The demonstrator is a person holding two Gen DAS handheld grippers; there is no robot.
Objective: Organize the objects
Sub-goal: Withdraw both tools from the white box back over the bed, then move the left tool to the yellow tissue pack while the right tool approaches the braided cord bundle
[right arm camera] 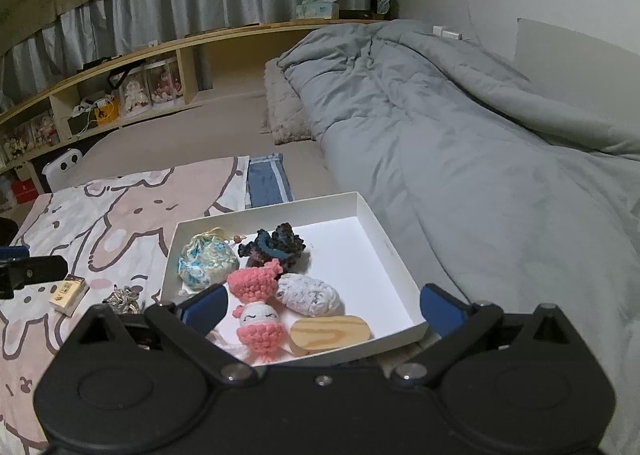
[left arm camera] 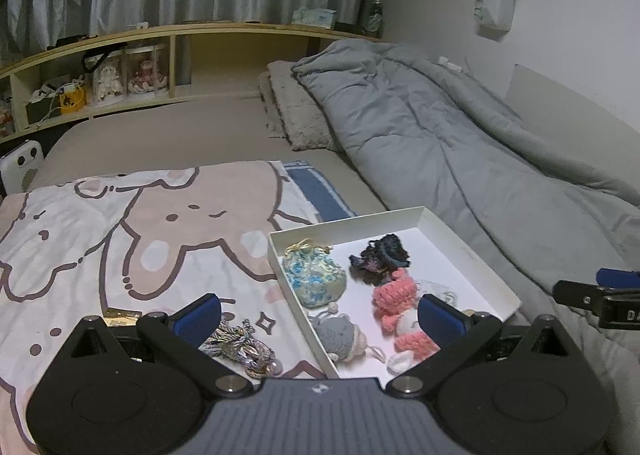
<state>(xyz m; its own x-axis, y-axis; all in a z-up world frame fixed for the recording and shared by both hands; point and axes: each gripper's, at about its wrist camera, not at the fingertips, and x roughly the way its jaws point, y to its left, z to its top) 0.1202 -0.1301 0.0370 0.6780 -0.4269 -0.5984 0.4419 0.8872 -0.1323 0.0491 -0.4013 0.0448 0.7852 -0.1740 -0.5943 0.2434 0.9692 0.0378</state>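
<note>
A white shallow box (left arm camera: 472,251) (right arm camera: 384,239) lies on the bed. It holds a blue-yellow pouch (left arm camera: 314,279) (right arm camera: 206,265), a dark crochet piece (left arm camera: 380,257) (right arm camera: 276,245), a pink crochet doll (left arm camera: 396,303) (right arm camera: 258,305), a white crochet lump (right arm camera: 308,295), a wooden oval (right arm camera: 330,333) and a grey crochet toy (left arm camera: 340,335). A silver tassel (left arm camera: 240,343) (right arm camera: 124,299) and a small card box (right arm camera: 68,293) lie on the blanket, left of the box. My left gripper (left arm camera: 320,315) is open over the box's near left edge. My right gripper (right arm camera: 320,307) is open over the box's near side.
A cartoon blanket (left arm camera: 120,239) covers the near bed. A grey duvet (left arm camera: 460,143) and a pillow (left arm camera: 292,111) lie to the right. A wooden shelf (left arm camera: 120,71) with dolls runs along the back. A folded blue cloth (right arm camera: 266,179) lies behind the box.
</note>
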